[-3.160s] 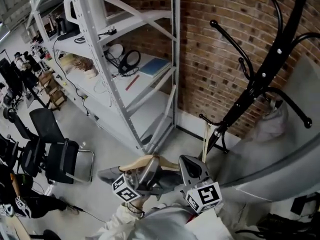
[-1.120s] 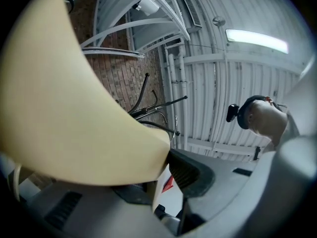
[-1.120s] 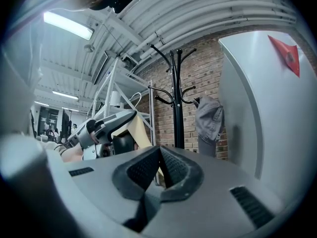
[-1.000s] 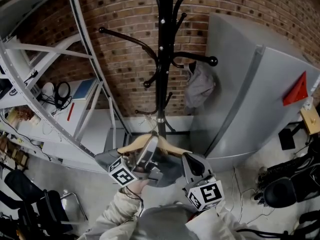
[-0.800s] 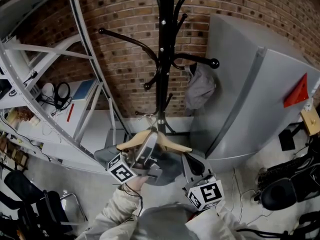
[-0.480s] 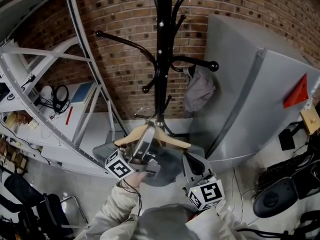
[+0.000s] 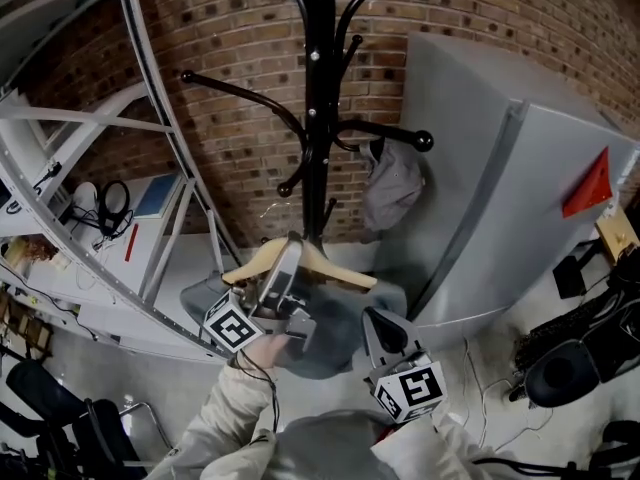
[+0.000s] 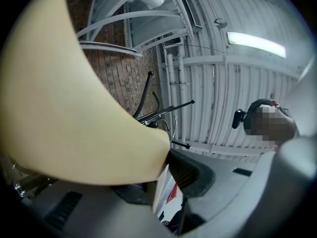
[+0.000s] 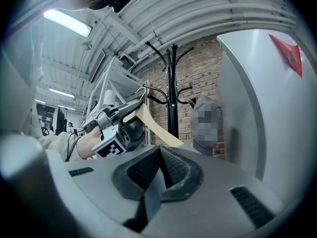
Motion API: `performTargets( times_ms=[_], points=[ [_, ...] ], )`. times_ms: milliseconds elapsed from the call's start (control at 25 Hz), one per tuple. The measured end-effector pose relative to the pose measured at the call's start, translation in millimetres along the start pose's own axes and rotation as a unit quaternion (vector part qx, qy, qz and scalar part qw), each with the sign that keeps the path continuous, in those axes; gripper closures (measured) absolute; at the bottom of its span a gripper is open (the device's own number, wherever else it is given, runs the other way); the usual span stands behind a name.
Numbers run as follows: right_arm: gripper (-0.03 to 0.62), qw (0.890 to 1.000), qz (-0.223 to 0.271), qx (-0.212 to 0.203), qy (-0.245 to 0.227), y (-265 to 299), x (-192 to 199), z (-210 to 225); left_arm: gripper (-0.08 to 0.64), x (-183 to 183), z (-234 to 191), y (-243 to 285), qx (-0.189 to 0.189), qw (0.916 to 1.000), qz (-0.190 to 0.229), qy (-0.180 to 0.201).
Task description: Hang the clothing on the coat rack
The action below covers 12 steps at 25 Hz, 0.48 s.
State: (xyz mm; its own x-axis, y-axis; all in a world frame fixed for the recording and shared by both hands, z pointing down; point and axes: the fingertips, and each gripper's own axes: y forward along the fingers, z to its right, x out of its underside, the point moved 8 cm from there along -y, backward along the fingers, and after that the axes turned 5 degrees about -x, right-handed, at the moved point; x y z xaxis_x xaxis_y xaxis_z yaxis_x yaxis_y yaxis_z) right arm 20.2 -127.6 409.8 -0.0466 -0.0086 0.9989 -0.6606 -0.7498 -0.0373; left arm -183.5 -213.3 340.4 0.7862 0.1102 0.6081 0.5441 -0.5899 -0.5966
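A black coat rack stands against the brick wall, its curved arms spreading left and right. My left gripper is shut on a pale wooden hanger with a grey garment draped from it, held just in front of the pole's lower part. In the left gripper view the hanger fills the left side, pressed against the dark pad. My right gripper sits lower right beside the garment's edge, and its pads meet with nothing visible between them. That view shows the hanger and rack ahead.
A grey cloth hangs on a right arm of the rack. A tall grey cabinet stands close on the right. White metal shelving with cables and headphones is on the left. Chairs and cables lie on the floor.
My left gripper has lifted the hanger and garment upward and closer to the rack's pole. The right gripper has stayed where it was.
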Motion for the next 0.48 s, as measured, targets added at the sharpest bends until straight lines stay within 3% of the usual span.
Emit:
performTargets(
  times_ms=[480],
  points=[
    [0.569, 1.000, -0.003, 0.016, 0.007, 5.4, 4.2, 5.2, 0.456, -9.2, -19.0, 21.0, 0.005, 1.0000, -0.003, 0.002]
  ],
)
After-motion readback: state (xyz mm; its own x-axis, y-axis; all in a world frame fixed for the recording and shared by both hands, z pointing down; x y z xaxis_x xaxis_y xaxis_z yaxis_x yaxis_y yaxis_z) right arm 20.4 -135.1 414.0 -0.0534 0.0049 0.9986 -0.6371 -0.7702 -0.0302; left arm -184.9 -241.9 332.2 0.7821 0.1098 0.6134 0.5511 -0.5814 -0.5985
